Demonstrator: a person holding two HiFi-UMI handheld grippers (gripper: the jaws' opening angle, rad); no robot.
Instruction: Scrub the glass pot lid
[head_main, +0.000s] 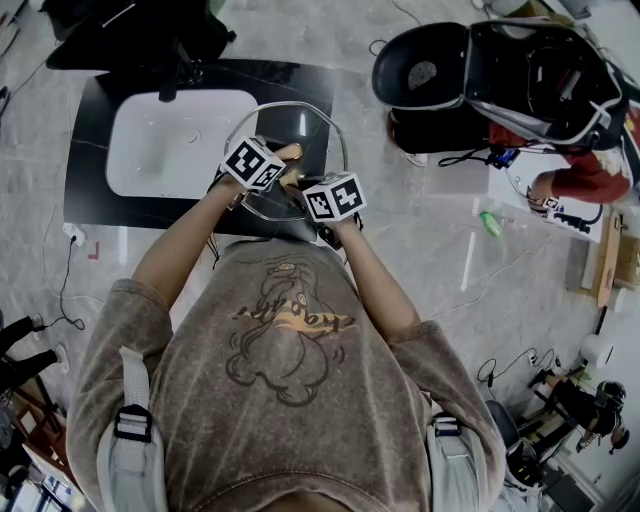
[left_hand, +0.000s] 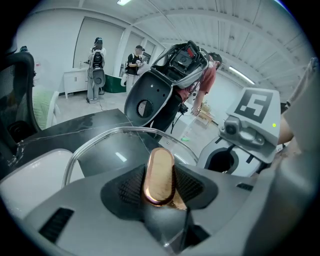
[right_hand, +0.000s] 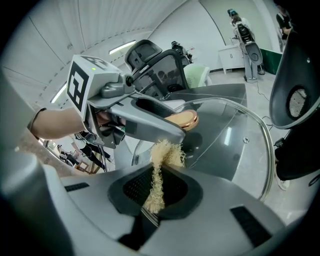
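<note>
lid knob (left_hand: 160, 175): we see shiny copper
scrub pad (right_hand: 156, 182): we see pale yellow
sink (head_main: 160, 150): white
counter (head_main: 88, 130): black

One glass lid (head_main: 305, 128), one scrubber (right_hand: 167, 151), one sink (head_main: 150, 150), two tools (left_hand: 159, 176) (right_hand: 155, 189).

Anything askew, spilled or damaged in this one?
Nothing stands out. The left gripper clamps the glass lid by its copper handle, and the right gripper clamps a fibre scrubber beside it. No cracks or spills show.
</note>
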